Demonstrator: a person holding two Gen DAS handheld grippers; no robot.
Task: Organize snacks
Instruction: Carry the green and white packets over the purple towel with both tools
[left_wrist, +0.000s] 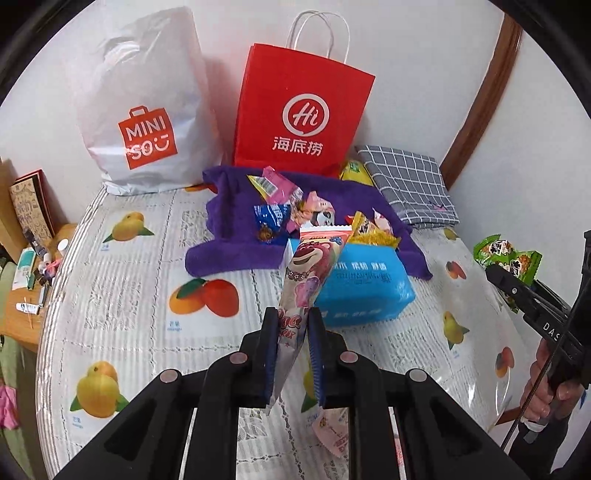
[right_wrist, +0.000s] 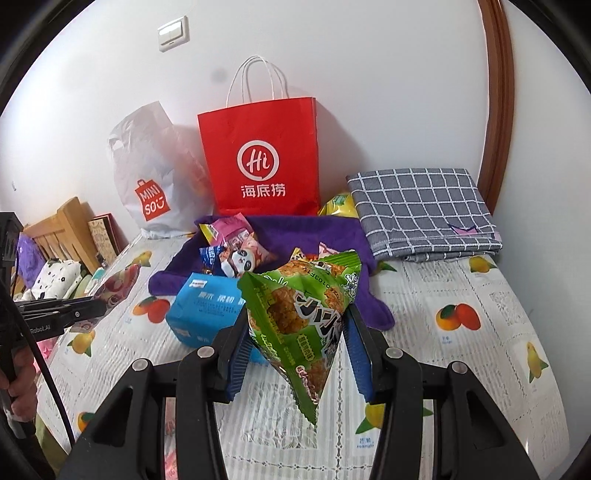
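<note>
**Both tongs loaded, held above the snack pile**

Table (left_wrist: 122, 280) with a fruit-print cover runs to the white wall. At the back a white Miniso bag (left_wrist: 144, 107) and a red paper bag (left_wrist: 303, 110) stand side by side; a folded grey checked cloth (left_wrist: 406, 184) lies right of the red bag, a yellow packet (left_wrist: 354, 171) wedged between them. A purple towel (left_wrist: 229, 236) is spread in front of the red bag with loose snack packets (left_wrist: 295, 206) heaped on it. A blue tissue pack (left_wrist: 365, 288) sits at the towel's front edge.

Left gripper (left_wrist: 291, 347) angles down toward the pile, jaws nearly closed, pinching a long pink bear-print snack stick (left_wrist: 306, 273) that sticks up and forward, its tail hanging below the pads.

Right gripper (right_wrist: 295, 354) also tilts down, jaws partway apart, clamped on a green rice-cracker bag (right_wrist: 299, 306), its corner drooping underneath. A hand (left_wrist: 546, 384) wraps its handle at the table's right edge.
</note>
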